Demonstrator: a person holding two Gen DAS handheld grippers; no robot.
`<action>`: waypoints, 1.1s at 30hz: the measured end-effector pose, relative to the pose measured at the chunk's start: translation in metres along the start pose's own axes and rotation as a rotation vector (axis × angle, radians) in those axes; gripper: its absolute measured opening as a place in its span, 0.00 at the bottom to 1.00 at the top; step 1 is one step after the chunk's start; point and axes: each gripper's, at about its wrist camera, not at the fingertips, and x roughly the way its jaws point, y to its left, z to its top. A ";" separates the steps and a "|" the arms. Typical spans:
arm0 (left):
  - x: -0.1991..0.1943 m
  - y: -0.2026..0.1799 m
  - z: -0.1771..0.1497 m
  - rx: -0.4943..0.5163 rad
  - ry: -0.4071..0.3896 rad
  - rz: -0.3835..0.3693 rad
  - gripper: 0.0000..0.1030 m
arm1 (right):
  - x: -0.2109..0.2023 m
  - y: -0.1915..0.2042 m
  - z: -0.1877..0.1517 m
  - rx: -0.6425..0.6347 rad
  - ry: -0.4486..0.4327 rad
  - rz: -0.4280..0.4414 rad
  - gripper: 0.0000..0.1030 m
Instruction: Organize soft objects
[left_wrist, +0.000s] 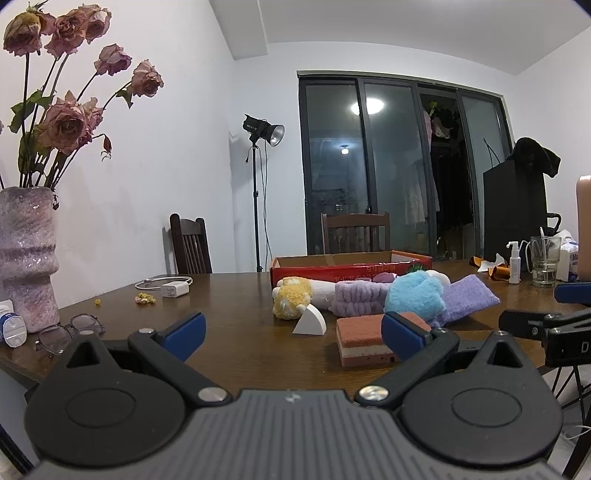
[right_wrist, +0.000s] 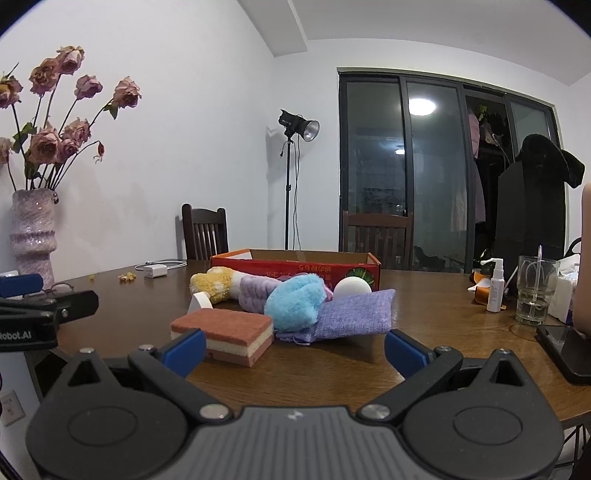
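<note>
A pile of soft things lies on the wooden table (left_wrist: 236, 295) in front of a red cardboard box (left_wrist: 351, 264): a yellow and white plush (left_wrist: 291, 297), a lilac fluffy band (left_wrist: 360, 299), a blue fluffy piece (left_wrist: 415, 297), a purple cloth (left_wrist: 465, 299), a layered brown sponge (left_wrist: 364, 339) and a white wedge (left_wrist: 310, 321). My left gripper (left_wrist: 293, 334) is open and empty, just short of the sponge. My right gripper (right_wrist: 293, 349) is open and empty, near the sponge (right_wrist: 225, 328) and purple cloth (right_wrist: 354, 314). A white ball (right_wrist: 352, 286) lies by the box (right_wrist: 295, 266).
A vase of dried roses (left_wrist: 27, 254), glasses (left_wrist: 68, 330) and a charger (left_wrist: 173, 288) are at the left. A spray bottle (right_wrist: 495, 282), a glass (right_wrist: 535, 291) and a phone (right_wrist: 567, 349) are at the right. Chairs (left_wrist: 190, 245) stand behind the table.
</note>
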 end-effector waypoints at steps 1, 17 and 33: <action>0.000 0.000 0.000 -0.001 0.002 -0.002 1.00 | 0.000 0.000 0.000 0.000 -0.001 0.001 1.00; 0.000 0.001 -0.001 -0.001 0.006 -0.003 1.00 | 0.000 0.001 0.000 0.001 0.004 0.002 1.00; 0.001 0.001 -0.002 -0.001 0.008 -0.003 1.00 | -0.001 -0.003 -0.002 0.023 -0.009 -0.008 1.00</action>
